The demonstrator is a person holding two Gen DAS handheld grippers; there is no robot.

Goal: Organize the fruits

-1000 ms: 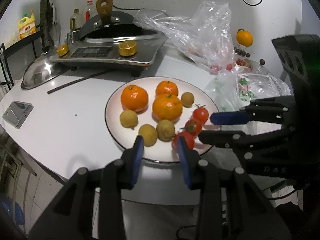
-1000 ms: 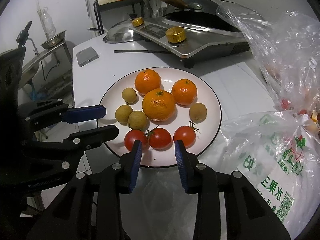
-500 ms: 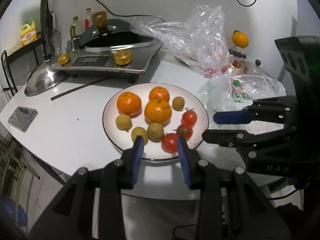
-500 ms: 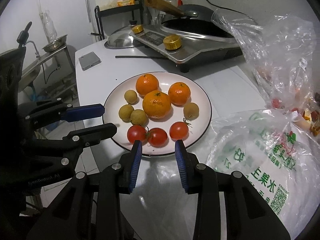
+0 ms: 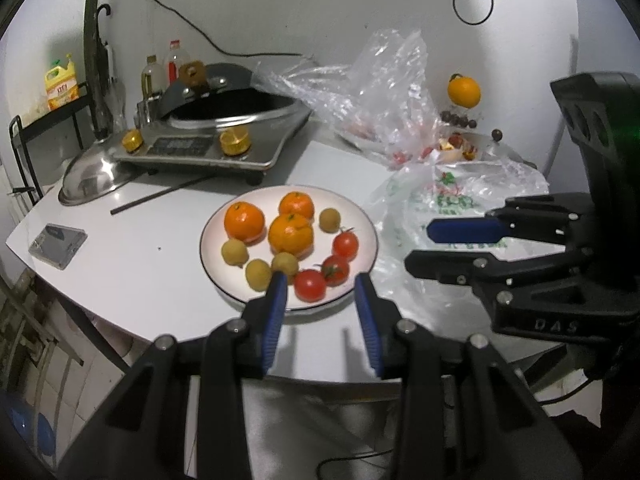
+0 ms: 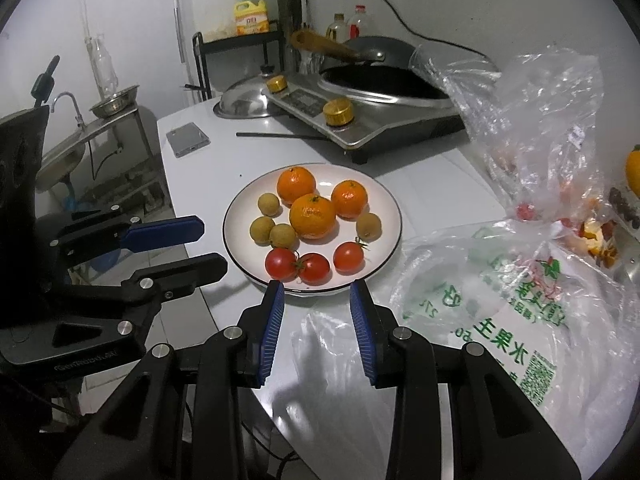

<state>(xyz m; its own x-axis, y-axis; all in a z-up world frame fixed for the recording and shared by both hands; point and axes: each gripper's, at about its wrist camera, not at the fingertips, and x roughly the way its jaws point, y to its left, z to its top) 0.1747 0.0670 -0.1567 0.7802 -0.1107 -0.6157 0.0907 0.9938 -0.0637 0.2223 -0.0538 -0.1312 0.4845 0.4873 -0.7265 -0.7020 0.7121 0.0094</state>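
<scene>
A white plate sits on the white table. It holds three oranges, several small yellow-brown fruits and three red tomatoes. My left gripper is open and empty just in front of the plate's near rim. My right gripper is open and empty at the plate's near rim. Each gripper also shows in the other's view, the right one beside the plate and the left one beside it too.
An induction cooker with a black wok stands behind the plate, a steel lid and a chopstick beside it. Plastic bags lie to the right. A phone lies near the table's left edge.
Both grippers have pulled back from the plate, which looks smaller and farther now. Both stay open and empty. The fruits have not moved.
</scene>
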